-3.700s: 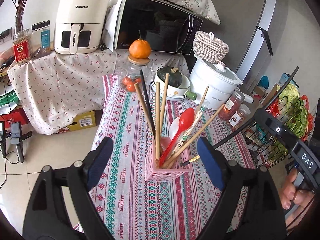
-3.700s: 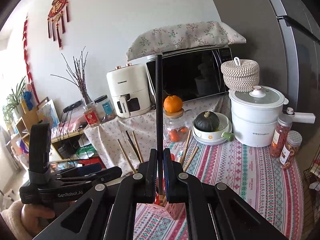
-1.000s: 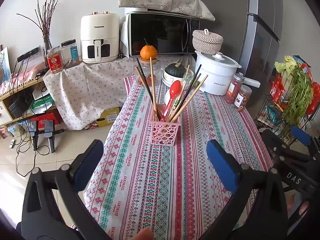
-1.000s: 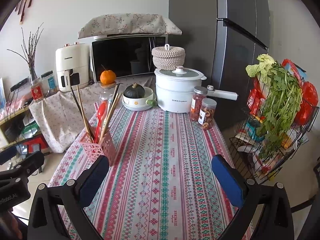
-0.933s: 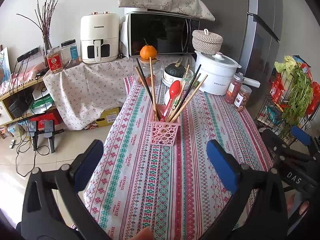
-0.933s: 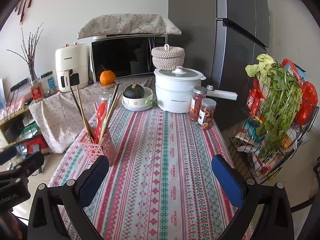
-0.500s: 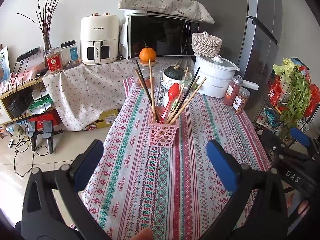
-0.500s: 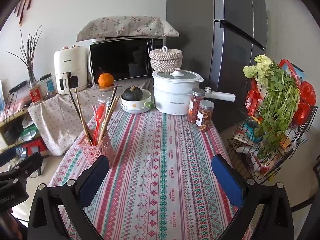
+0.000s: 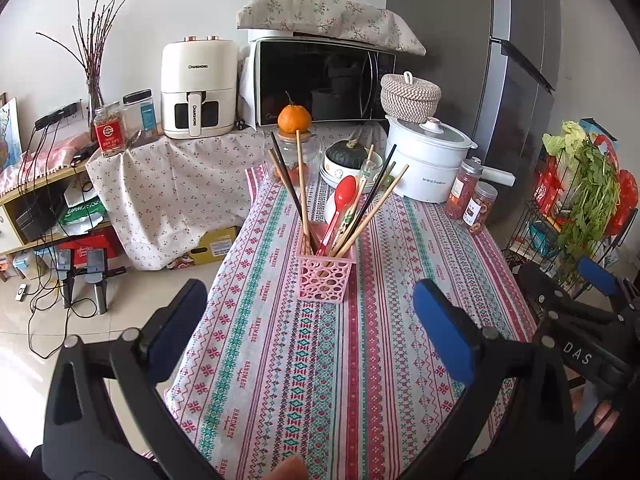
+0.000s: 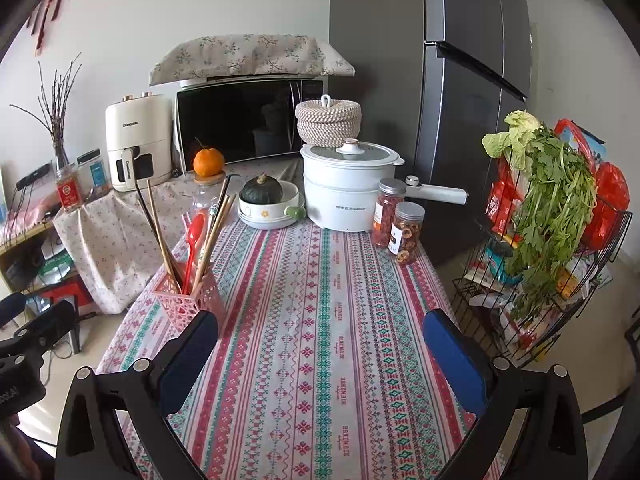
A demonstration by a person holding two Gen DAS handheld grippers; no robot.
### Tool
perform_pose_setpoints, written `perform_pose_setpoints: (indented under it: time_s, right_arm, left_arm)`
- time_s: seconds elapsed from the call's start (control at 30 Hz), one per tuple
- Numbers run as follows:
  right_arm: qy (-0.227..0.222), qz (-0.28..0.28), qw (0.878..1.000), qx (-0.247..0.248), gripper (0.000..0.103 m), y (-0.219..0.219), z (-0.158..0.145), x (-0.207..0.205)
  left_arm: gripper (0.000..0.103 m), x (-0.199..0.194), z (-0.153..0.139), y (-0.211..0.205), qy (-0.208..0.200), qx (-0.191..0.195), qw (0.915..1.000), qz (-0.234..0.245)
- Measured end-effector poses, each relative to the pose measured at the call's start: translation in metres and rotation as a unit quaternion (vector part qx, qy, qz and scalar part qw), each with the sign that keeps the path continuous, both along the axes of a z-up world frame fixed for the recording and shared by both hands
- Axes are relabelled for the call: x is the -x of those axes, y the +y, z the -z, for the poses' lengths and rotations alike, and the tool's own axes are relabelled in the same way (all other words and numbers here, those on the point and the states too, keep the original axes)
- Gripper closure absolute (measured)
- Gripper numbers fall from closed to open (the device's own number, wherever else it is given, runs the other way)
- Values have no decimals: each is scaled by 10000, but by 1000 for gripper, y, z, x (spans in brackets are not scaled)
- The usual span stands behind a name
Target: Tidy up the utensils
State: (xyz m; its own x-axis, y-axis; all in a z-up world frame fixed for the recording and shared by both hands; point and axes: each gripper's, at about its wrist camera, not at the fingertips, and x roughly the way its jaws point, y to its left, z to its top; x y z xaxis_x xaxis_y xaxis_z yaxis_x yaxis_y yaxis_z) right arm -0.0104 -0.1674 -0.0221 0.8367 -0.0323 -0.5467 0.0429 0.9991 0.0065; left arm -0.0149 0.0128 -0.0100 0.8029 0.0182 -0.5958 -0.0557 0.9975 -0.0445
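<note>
Setting: kitchen corner, patterned tabletop (image 10: pixel 320 320) backed by microwave (image 9: pixel 320 84), white cooker pot (image 10: pixel 348 188) and grey fridge (image 10: pixel 472 80).
Utensils: chopsticks (image 9: pixel 302 184) and red spoon (image 9: pixel 342 200) stood in pink holder (image 9: pixel 325 274), near tabletop's left edge in right wrist view.
Long axis: roughly upright, handles down in holder, tips fanned outward, wooden pairs leaned left and right, spoon bowl up.
Left tool (image 9: pixel 310 312): spread wide, blue pads well apart, nothing held, hung back from holder with holder centred between pads.
Right tool (image 10: pixel 320 340): likewise spread wide and empty, aimed down bare middle of tabletop, holder off to its left.
Step judged: sorting apparently complete, no loose utensil seen on cloth; both tools clear of holder.
Next move: probably none beyond retreat; otherwise a check for stray pieces hidden behind bowl (image 10: pixel 270 210) or jars (image 10: pixel 398 224), where view could not tell.
</note>
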Motion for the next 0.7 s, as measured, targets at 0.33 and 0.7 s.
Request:
perform_pose_setpoints:
  time_s: [0.33,0.7]
  right_arm:
    - [22,-9,10000,-3,0,0,1,0]
    - [38,0,10000,-16,0,0,4,0]
  left_arm:
    - [1,0,0,-2,0,-11,10000,5]
    - [1,-4,2,4,109,175,9998,47]
